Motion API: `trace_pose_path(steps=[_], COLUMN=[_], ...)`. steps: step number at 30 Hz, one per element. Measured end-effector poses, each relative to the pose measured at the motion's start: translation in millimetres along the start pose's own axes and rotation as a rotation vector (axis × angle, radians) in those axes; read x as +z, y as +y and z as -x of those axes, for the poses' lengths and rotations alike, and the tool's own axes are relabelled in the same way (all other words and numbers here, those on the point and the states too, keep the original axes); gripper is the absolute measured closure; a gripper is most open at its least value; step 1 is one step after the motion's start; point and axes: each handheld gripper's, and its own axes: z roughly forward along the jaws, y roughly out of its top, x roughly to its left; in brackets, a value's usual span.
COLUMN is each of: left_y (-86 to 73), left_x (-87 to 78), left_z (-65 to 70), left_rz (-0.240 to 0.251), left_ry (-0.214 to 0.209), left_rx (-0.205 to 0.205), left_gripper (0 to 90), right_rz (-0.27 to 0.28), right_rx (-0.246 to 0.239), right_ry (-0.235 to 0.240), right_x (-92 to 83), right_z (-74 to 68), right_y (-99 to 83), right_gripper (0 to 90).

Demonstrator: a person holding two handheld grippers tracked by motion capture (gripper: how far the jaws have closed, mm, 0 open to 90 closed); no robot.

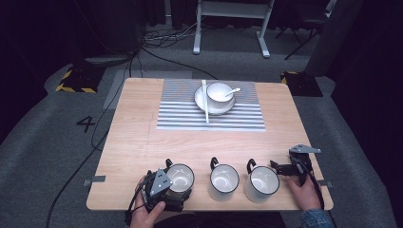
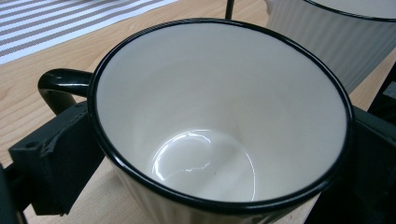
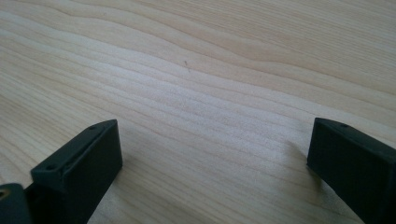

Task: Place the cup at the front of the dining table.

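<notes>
Mug in hand: leftmost mug [image 1: 181, 177] of three white, black-rimmed mugs in a row along the near table edge; it stands upright, handle pointing away from me and to the left.
Left claw: my left gripper [image 1: 164, 192] has its jaws spread as wide as they go, one on each side of this mug's wall; in the left gripper view the mug [image 2: 219, 126] sits between them and I cannot tell whether the pads press on it, so I count it as not yet gripped.
Right claw: my right gripper [image 1: 285, 167] rests on the bare table [image 1: 138, 142] just right of the third mug [image 1: 262, 183], jaws apart, nothing between them.
Middle mug: the middle mug [image 1: 223, 180] stands untouched between the other two.
Place setting: bowl [image 1: 219, 93] with spoon on a plate, chopsticks [image 1: 205, 100] across the rim, all on the striped mat [image 1: 211, 116] at the far side.
Progress: early, I judge; all three mugs are empty and near me, none by the mat.
Left to do: close on the mug, lift it, carry it.
Writing: none on the mugs; a "4" [image 1: 86, 123] is marked on the floor left of the table.
</notes>
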Motion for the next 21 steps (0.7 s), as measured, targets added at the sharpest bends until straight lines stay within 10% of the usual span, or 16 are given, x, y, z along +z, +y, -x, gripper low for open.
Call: trace_pose_path(steps=[10,21], left_y=[-3.5,-16.2], left_x=[13.2,27.4], left_z=[-1.0,-9.9], left_rz=[-0.07,0.102], left_ry=[-0.023,-0.106], left_rx=[-0.045,-0.034], left_gripper=[0.1,0.0], right_rz=[-0.005,-0.003], right_rx=[0.004,0.001], right_ry=[-0.007,-0.006], right_x=[-0.7,-1.1], right_z=[-0.7,-0.7], right_y=[-0.3,-0.7], right_gripper=[3.2,3.3])
